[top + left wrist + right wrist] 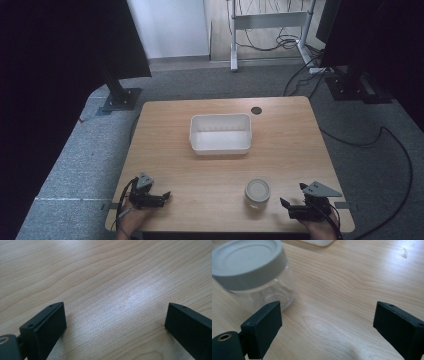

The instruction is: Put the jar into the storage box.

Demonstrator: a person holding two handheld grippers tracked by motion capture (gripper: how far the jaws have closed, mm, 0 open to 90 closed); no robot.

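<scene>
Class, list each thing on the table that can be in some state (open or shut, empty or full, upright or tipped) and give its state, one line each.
jar: upright, lid on, looks empty through the clear glass.
white bin: upright, open-topped, empty.
left gripper: open, holding nothing, low over bare wood.
right gripper: open, holding nothing, beside the jar, not touching it.

White bin (220,133), grey-lidded clear jar (257,192), pale wood-grain table (200,175), black tongs (327,330).
</scene>
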